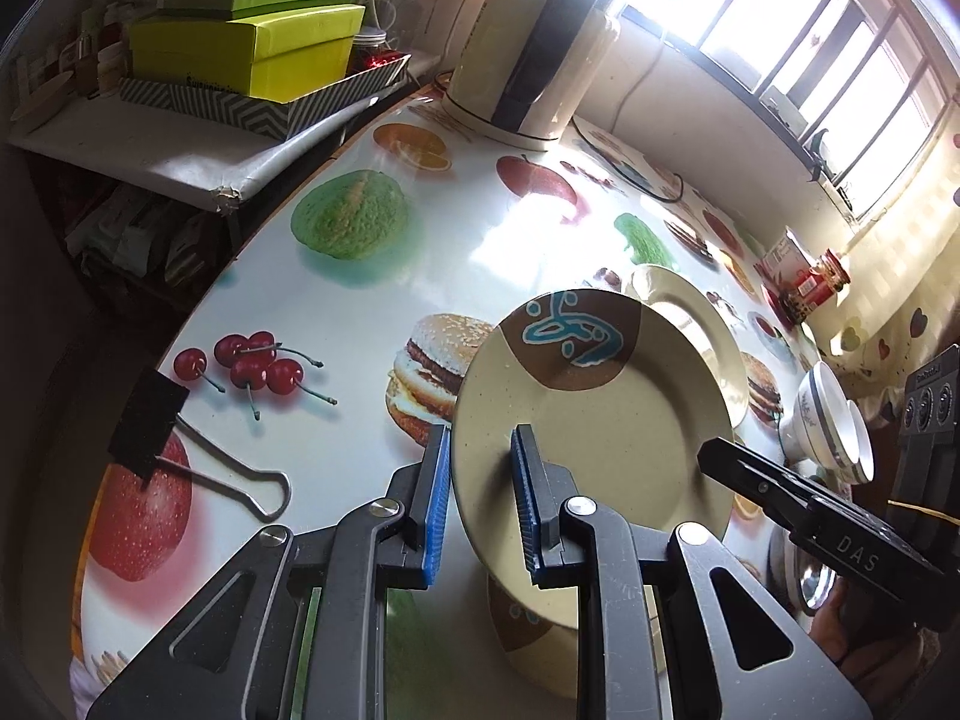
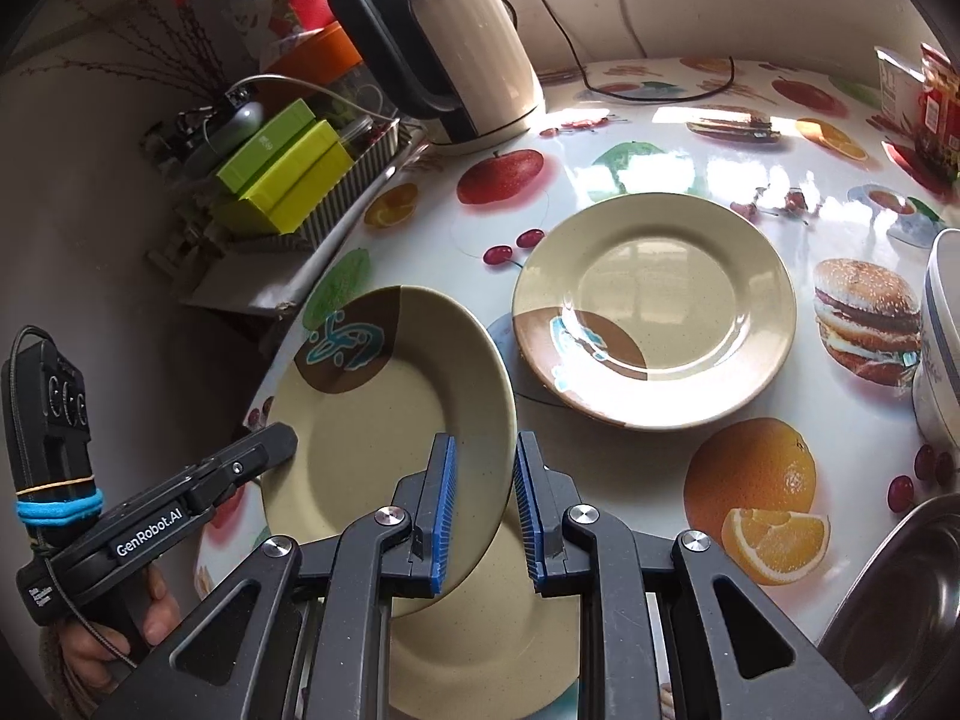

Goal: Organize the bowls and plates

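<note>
Both grippers, left gripper and right gripper, pinch opposite rims of one beige ceramic plate with a brown patch, carried tilted above the bench, beside the matching resting plate. Next move, likely: stacking it there.
</note>
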`<state>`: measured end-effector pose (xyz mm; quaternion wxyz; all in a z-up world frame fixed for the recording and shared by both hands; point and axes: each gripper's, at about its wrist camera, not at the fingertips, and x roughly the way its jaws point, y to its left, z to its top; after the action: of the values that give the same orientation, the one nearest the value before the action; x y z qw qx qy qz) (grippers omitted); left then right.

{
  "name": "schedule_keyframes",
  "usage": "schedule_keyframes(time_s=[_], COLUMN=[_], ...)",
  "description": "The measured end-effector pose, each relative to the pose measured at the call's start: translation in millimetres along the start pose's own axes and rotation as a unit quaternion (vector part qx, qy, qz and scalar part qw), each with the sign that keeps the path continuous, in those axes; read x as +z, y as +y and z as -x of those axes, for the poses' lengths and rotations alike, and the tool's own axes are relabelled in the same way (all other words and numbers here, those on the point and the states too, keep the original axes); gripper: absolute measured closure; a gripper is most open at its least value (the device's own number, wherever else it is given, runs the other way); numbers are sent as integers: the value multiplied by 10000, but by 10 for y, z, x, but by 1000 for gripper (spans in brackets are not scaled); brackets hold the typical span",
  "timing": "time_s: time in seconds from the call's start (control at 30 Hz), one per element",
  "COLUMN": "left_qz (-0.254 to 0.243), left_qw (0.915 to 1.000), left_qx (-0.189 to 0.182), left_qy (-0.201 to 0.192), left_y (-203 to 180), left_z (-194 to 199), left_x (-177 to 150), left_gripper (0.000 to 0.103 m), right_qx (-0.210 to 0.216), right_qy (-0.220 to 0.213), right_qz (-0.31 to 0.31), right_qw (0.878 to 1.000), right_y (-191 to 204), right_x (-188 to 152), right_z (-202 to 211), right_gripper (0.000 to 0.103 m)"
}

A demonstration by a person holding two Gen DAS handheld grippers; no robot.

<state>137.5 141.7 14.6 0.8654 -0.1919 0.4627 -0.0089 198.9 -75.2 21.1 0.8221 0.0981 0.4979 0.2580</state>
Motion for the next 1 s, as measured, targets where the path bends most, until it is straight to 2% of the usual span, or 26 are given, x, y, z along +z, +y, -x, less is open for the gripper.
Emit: schedule_keyframes(time_s=[0.47,1.0], left_qz=[-106,-258], left_qw=[9997,9992], left_qx=[-51,12], left_qy=[220,289], left_y=[-114,-180], left_z=[-25,-46], left_x=[-303,-407], left_gripper=[82,82], right_qx=[-112,-210], right_qy=[82,121], right_qz=[-210,-292], right_qw=[9997,9993], right_y=[-161,-232], right_x=[-335,-514], right_z=[144,186], right_gripper=[83,83])
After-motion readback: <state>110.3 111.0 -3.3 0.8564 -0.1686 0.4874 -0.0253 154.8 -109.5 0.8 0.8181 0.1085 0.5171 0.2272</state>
